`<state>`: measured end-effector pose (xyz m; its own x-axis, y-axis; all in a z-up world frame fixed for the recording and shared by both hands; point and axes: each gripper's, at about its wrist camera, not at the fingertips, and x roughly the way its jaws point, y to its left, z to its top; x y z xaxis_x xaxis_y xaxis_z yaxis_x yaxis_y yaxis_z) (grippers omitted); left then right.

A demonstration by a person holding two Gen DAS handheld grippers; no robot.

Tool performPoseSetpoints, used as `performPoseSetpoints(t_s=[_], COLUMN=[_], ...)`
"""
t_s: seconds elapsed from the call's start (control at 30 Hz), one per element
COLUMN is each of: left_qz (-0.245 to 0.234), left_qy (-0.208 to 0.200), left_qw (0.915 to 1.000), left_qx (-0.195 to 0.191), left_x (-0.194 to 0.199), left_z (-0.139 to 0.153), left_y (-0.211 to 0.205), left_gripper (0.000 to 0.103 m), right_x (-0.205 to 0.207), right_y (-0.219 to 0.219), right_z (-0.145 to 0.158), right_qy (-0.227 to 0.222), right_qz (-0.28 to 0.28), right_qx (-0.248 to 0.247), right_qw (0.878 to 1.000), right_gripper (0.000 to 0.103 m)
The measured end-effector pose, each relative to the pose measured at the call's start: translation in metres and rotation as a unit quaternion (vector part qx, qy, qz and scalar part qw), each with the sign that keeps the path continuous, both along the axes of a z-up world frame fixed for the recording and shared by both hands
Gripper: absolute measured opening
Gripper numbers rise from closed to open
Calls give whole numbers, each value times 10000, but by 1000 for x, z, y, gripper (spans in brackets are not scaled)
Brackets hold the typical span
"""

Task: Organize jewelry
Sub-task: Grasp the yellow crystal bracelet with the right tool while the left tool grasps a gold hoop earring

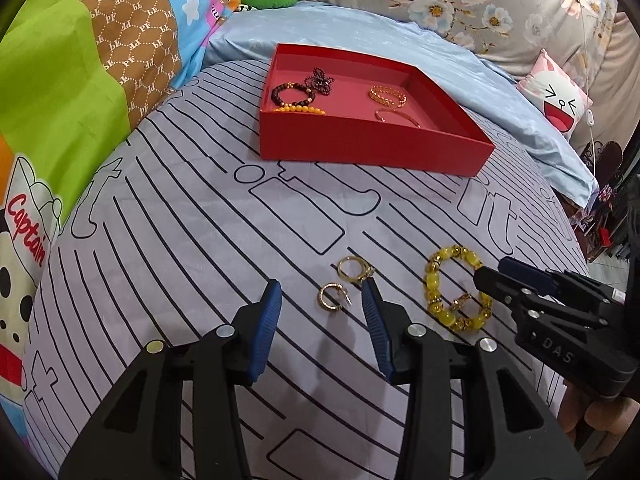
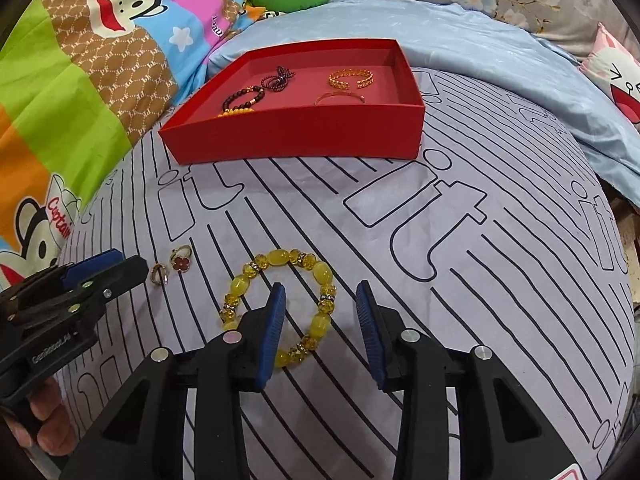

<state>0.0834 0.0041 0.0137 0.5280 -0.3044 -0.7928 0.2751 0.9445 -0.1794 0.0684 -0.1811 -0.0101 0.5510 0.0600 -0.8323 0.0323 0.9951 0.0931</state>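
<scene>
A red box [image 1: 360, 146] [image 2: 296, 136] sits on the striped bedsheet and holds several bracelets. Two gold rings [image 1: 334, 297] [image 1: 354, 269] lie on the sheet between and just ahead of my open left gripper [image 1: 322, 300]. In the right wrist view they show as a small ring [image 2: 159, 274] and a ring with a red flower [image 2: 181, 259]. A yellow beaded bracelet [image 1: 456, 292] [image 2: 288, 300] lies flat. My right gripper [image 2: 320, 300] is open over it, its left finger [image 2: 276, 312] inside the loop and its right finger outside. The right gripper also shows in the left wrist view [image 1: 492, 276].
A colourful cartoon quilt [image 1: 60, 100] [image 2: 80, 80] lies bunched at the left. A light blue blanket [image 1: 400, 36] and a floral cover lie behind the box. A pink cartoon pillow [image 1: 556, 96] sits at the right by the bed's edge.
</scene>
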Motion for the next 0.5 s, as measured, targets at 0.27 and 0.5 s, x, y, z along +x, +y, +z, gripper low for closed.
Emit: performPoseSetpoints(t_s=[0.27, 0.5], left_qz=[9, -46], left_qy=[52, 55], left_qw=[10000, 10000], left_qx=[-2, -17], left_x=[-2, -2], left_z=[-3, -3], left_y=[2, -1], left_gripper=[40, 40], right_x=[1, -5], right_y=[2, -8], right_z=[-8, -8], right_qy=[-34, -61], right_qz=[1, -90], right_qx=[-208, -73], right_qw=[9998, 9999], right_gripper=[19, 9])
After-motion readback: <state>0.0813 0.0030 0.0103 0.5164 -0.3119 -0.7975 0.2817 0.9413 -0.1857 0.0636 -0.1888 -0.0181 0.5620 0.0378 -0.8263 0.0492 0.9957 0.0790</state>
